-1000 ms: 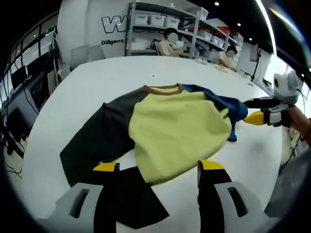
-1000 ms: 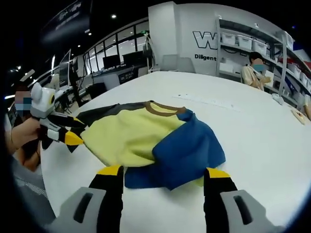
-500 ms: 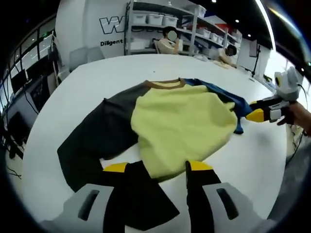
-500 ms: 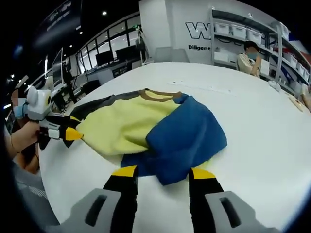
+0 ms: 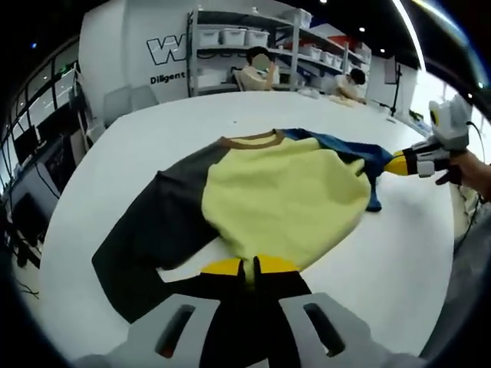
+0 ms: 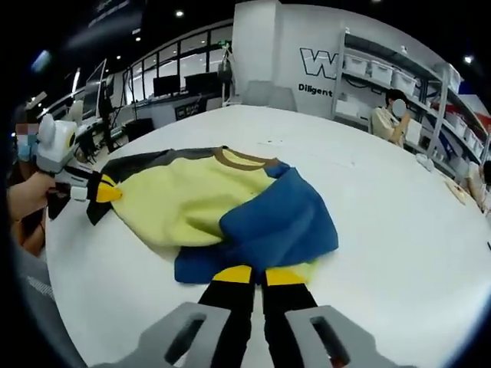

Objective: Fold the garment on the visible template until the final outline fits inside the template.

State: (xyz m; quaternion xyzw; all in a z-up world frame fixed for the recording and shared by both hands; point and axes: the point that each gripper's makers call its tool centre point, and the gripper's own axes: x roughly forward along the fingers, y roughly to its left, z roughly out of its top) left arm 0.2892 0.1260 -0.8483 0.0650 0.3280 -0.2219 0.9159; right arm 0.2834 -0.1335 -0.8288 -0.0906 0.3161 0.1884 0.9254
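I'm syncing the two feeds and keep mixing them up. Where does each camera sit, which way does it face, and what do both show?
Left gripper view: rides the left gripper, jaws closed on the garment's yellow hem, looking across the white table toward shelves; the right gripper and a hand enter from the right.
Right gripper view: rides the right gripper, jaws closed at the garment's blue edge; the left gripper and a hand enter from the left.
Shared: garment, table, both grippers.
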